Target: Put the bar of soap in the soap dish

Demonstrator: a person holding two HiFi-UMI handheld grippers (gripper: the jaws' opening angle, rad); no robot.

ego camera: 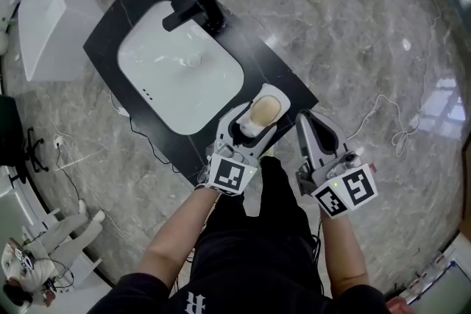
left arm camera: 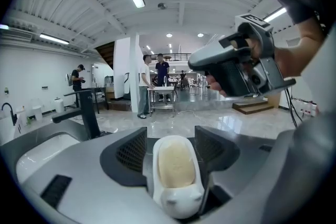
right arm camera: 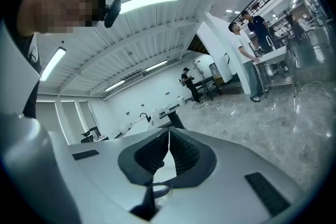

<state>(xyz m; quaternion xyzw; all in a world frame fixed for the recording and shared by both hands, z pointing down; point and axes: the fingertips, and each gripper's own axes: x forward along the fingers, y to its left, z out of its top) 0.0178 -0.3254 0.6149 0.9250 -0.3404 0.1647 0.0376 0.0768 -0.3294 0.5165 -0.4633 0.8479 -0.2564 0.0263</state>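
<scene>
A white soap dish (ego camera: 252, 130) with a beige bar of soap (ego camera: 266, 109) lying in it is over the near right corner of the black counter (ego camera: 124, 20). My left gripper (ego camera: 257, 121) is shut on the dish, one jaw on each long side. In the left gripper view the soap (left arm camera: 175, 164) fills the dish (left arm camera: 178, 203) between the jaws of the left gripper (left arm camera: 171, 150). Just right of the counter's corner, my right gripper (ego camera: 303, 118) is shut with nothing in it; its jaws of the right gripper (right arm camera: 168, 140) touch at the tips. Whether the dish rests on the counter is hidden.
A white sink basin (ego camera: 180, 73) with a black faucet (ego camera: 193, 5) is set in the counter. A white table (ego camera: 45, 20) stands at the far left. Cables (ego camera: 401, 130) lie on the marble floor. People (left arm camera: 155, 84) stand far off by a metal table.
</scene>
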